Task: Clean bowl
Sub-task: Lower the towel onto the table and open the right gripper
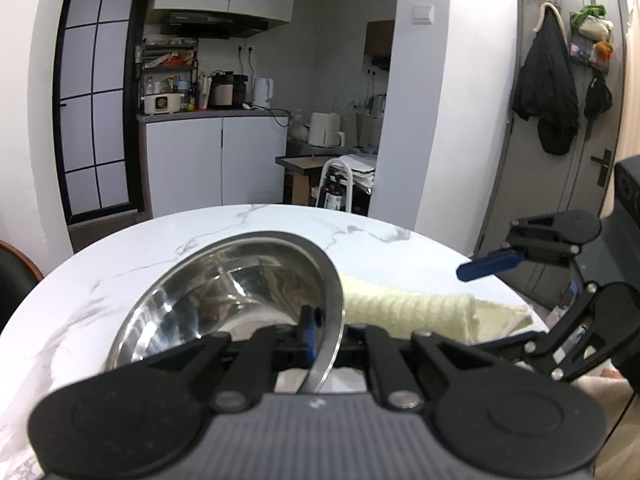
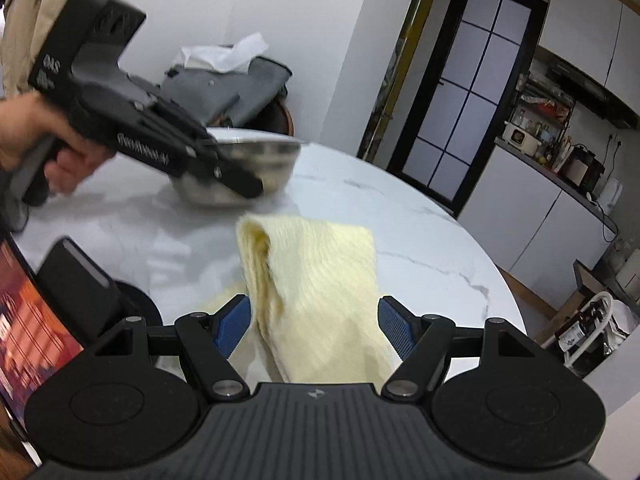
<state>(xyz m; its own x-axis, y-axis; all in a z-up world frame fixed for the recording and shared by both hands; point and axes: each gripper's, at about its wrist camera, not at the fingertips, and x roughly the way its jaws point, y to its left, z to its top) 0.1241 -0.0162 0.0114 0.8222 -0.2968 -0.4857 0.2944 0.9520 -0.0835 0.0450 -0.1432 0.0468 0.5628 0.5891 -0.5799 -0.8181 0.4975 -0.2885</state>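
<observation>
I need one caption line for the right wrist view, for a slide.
Open right gripper straddles a yellow cloth; left gripper clamps the steel bowl rim.

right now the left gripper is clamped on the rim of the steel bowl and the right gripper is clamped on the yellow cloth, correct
Not quite. The left gripper is clamped on the steel bowl rim, but the right gripper is open: in the right wrist view its pads stand apart on either side of the yellow cloth, not pressing it.
</observation>
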